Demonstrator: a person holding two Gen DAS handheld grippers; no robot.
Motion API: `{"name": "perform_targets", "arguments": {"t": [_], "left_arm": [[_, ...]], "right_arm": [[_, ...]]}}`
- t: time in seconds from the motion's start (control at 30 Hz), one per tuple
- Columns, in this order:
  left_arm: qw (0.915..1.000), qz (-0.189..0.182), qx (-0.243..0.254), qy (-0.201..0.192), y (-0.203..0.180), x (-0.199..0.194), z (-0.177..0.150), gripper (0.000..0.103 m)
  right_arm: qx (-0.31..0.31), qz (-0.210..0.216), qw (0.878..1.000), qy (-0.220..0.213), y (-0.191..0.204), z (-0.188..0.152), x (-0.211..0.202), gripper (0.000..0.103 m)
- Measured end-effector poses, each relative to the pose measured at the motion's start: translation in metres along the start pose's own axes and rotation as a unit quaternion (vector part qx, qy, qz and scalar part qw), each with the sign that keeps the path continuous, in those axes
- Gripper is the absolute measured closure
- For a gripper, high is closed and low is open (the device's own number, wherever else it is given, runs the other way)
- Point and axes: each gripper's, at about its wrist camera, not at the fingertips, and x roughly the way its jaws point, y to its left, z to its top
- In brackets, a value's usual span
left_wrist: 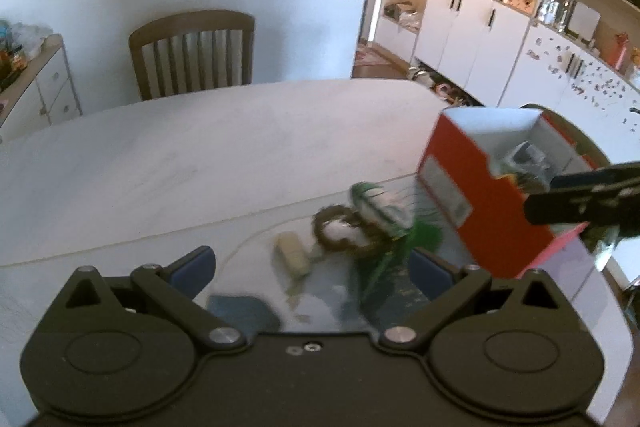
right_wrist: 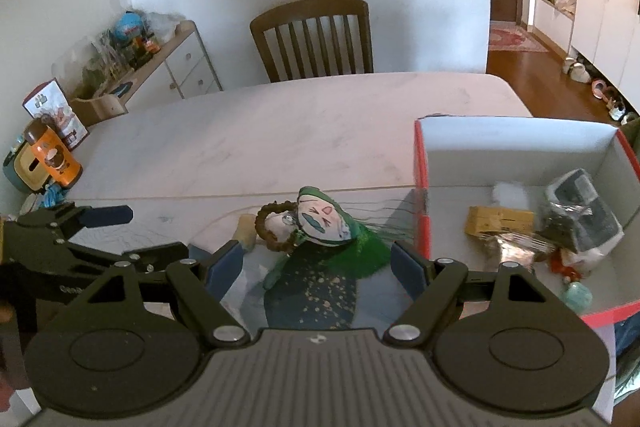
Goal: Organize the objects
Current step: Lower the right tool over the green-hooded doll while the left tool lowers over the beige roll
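Doll (right_wrist: pixel 324 223) ahead between right tongs (right_wrist: pixel 318 267)

Soft, even daylight fills both views, with pale walls bright and no hard shadows. The left wrist view is motion-blurred: the red box (left_wrist: pixel 480 187) and bead bracelet (left_wrist: pixel 340 233) smear. Fisheye distortion bends the bench (right_wrist: pixel 280 131) edges, and corners vignette dark.

Painted green pouch (right_wrist: pixel 326 223) between spread right hand-held gripper (right_wrist: pixel 320 265) fingers, beside red box (right_wrist: pixel 422 187).
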Motion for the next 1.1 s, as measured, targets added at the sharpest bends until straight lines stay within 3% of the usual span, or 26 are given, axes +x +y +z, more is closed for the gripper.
{"name": "perform_targets", "arguments": {"t": [0.37, 0.77, 0.9, 1.1], "left_arm": [[0.9995, 0.029, 0.008, 0.010, 0.029, 0.052, -0.020, 0.001], [0.9997, 0.011, 0.014, 0.019, 0.027, 0.091, -0.023, 0.002], [0.9996, 0.014, 0.014, 0.020, 0.025, 0.101, -0.024, 0.006], [0.9995, 0.010, 0.020, 0.022, 0.021, 0.109, -0.023, 0.023]], "right_arm": [[-0.030, -0.014, 0.999, 0.039, 0.021, 0.012, 0.056, 0.022], [-0.025, -0.033, 0.995, 0.086, 0.016, 0.029, 0.119, 0.022], [-0.021, -0.040, 0.994, 0.095, 0.010, 0.032, 0.135, 0.022], [-0.017, -0.046, 0.993, 0.103, 0.006, 0.033, 0.152, 0.022]]}}
